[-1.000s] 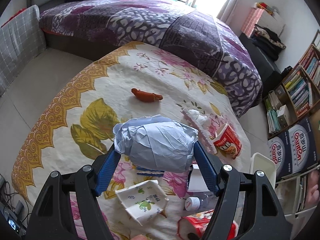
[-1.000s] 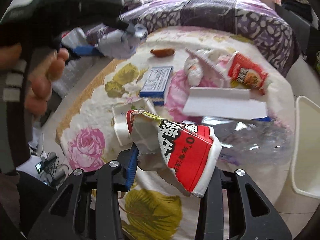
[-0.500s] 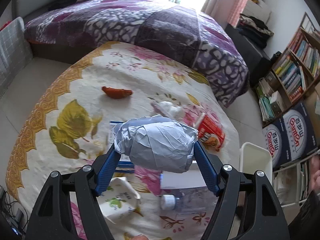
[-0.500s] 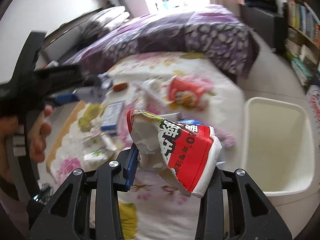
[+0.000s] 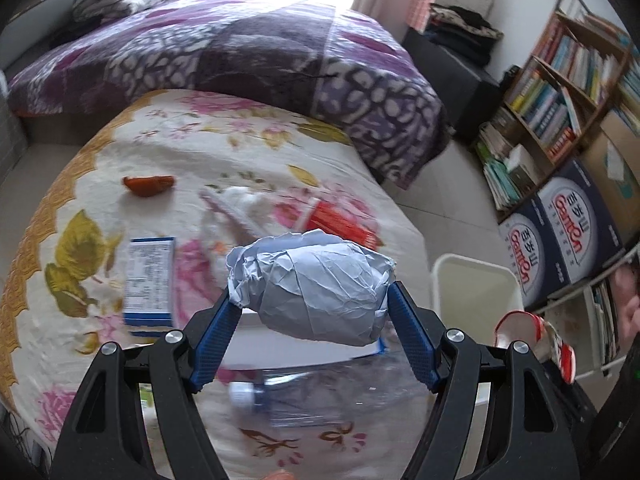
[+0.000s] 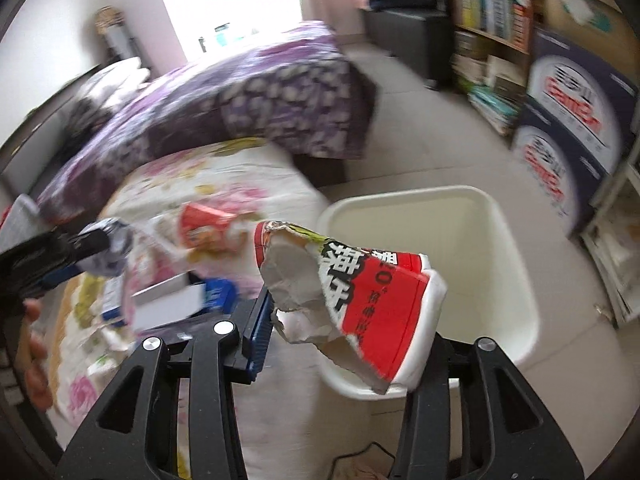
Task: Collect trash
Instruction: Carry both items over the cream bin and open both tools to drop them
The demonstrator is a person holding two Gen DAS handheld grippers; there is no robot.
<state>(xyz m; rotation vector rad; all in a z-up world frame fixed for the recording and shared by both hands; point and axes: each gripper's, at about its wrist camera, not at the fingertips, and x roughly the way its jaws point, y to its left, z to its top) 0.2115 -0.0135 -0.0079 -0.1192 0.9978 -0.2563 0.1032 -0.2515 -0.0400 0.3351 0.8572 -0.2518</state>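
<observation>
My left gripper (image 5: 313,298) is shut on a crumpled grey-blue paper ball (image 5: 320,276), held above the floral tablecloth (image 5: 80,184). In the right wrist view that ball (image 6: 114,242) shows at the left edge. My right gripper (image 6: 348,308) carries a torn red and white noodle cup (image 6: 372,292) over the near rim of a white bin (image 6: 500,248). Its jaws are opening, and the cup still sits between them, hiding the right finger. The left wrist view shows the bin (image 5: 476,276) at the table's right, with the cup (image 5: 536,336) beside it.
On the cloth lie a blue and white box (image 5: 150,276), an orange scrap (image 5: 148,184), white tissue (image 5: 244,200), a red cup (image 5: 344,224), a white flat box (image 5: 280,344) and a clear bottle (image 5: 320,396). Behind stands a purple bed (image 5: 240,52); a bookshelf (image 5: 560,92) and cartons (image 5: 560,232) stand right.
My right gripper has swung right from over the table to over the white bin, with the cup still in it. My left gripper has carried the paper ball rightward across the table.
</observation>
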